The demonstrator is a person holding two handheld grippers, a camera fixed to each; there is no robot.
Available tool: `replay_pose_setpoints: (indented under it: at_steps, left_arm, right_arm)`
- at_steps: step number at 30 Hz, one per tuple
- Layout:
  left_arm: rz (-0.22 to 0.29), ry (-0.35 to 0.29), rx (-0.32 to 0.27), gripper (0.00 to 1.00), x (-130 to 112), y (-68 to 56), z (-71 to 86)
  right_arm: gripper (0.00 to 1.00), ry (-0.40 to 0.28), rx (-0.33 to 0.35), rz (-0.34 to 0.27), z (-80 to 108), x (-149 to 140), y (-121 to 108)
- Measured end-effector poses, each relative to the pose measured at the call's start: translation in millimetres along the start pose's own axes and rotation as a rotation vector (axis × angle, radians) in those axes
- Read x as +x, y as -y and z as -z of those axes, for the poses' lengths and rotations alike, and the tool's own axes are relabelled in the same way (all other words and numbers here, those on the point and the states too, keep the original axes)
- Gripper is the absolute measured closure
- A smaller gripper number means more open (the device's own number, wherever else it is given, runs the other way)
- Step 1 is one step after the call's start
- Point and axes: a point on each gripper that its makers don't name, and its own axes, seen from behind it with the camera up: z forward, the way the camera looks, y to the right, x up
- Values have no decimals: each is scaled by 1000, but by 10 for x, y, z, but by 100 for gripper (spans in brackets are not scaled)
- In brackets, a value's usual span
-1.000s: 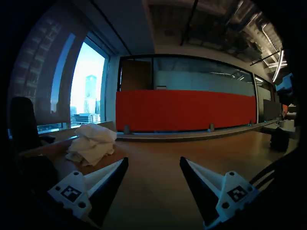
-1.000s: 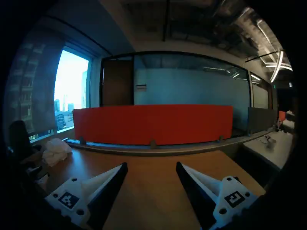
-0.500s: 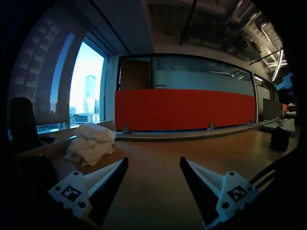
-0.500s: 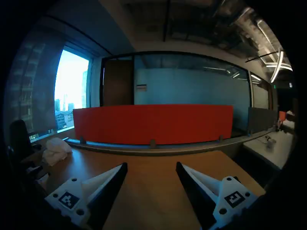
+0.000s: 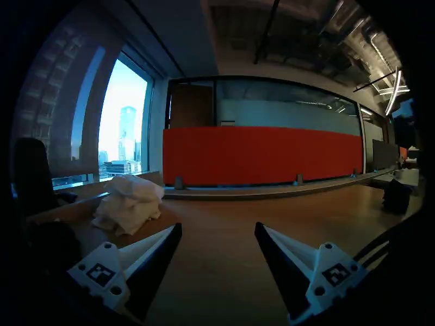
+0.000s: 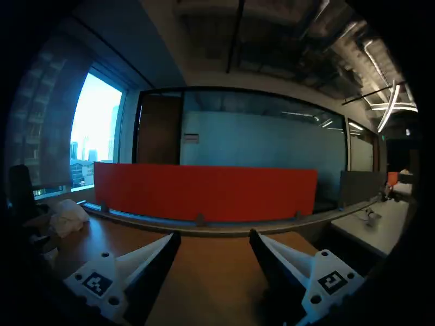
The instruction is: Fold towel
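A crumpled white towel (image 5: 129, 204) lies in a heap on the wooden desk (image 5: 228, 250), ahead and to the left of my left gripper (image 5: 217, 231). That gripper rests low over the desk, open, with nothing between its fingers. In the right gripper view the same towel (image 6: 66, 214) is small at the far left. My right gripper (image 6: 215, 239) is open and empty, well to the right of the towel, over the desk (image 6: 206, 271).
A red partition (image 5: 261, 155) runs along the desk's far edge. A dark office chair (image 5: 30, 174) stands at the left by the window. A dark object (image 5: 396, 196) sits on the desk at the right. A second desk (image 6: 375, 225) lies beyond the right edge.
The right gripper has tilted upward and turned slightly right, so the towel and partition sit lower and farther left in its view. The left gripper has stayed still.
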Motion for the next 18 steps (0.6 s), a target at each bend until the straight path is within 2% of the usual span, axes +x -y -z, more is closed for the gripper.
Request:
replay_pose_setpoints:
  at_steps: [8, 18]
  left_arm:
    - [0, 0, 0, 1, -7, 0, 1]
    - [0, 0, 0, 0, -15, -6, 1]
  right_arm:
    - [2, -35, -2, 6, -55, -51, -105]
    - [2, -24, -10, -23, -165, -548, -147]
